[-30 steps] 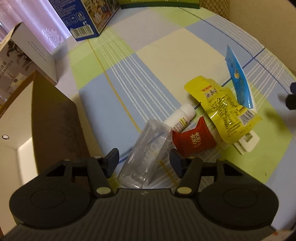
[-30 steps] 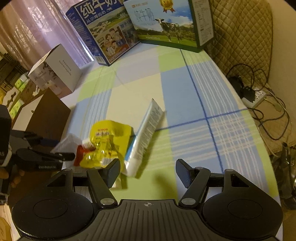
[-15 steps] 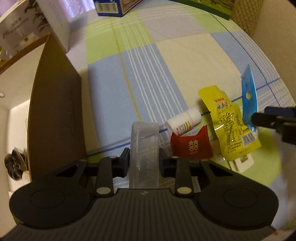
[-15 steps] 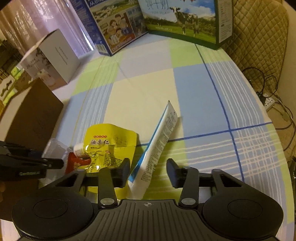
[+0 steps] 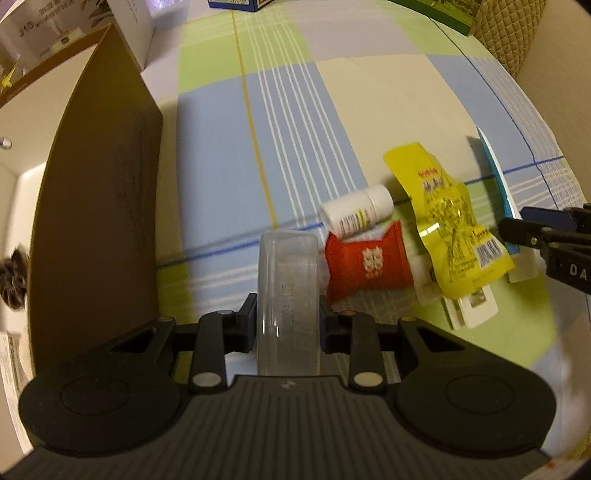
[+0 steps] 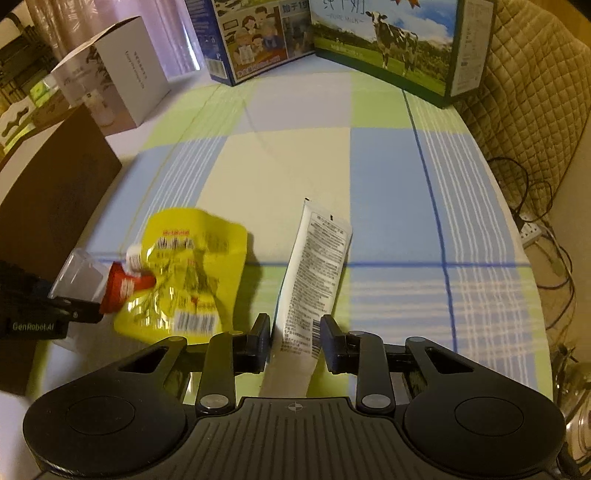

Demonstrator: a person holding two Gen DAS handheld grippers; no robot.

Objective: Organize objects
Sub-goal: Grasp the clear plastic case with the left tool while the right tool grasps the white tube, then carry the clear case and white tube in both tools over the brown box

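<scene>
From the left wrist camera, five loose items sit at centre and right of the frame on the checked tablecloth point(image 5: 295, 122): one clear plastic case point(image 5: 287, 291), one red packet point(image 5: 367, 264), one small white bottle point(image 5: 356, 216), one yellow pouch point(image 5: 448, 221) and one tube point(image 5: 498, 177) at the right edge. The left gripper point(image 5: 287, 326) is clamped on the clear case, both pads pressing its sides; the case is a see-through, rounded block with faint embossed lettering too blurred to read. The red packet carries a white double-happiness emblem and touches the case's right side. The bottle lies on its side just above the packet. One brown box point(image 5: 99, 206) fills the left of the frame.

From the right wrist camera, the right gripper point(image 6: 295, 343) has its pads closed against the lower end of the white tube point(image 6: 314, 273), which runs up the centre, its back covered in fine print with a barcode. The yellow pouch point(image 6: 188, 273), also barcoded, lies left of it. Two milk cartons stand along the top: one blue carton point(image 6: 251, 33) and one green carton point(image 6: 399, 40) reading "PURE MILK" with a cow. One white box point(image 6: 118, 88) stands upper left. At the left edge, the other gripper's body reads "GenRobot.AI".
</scene>
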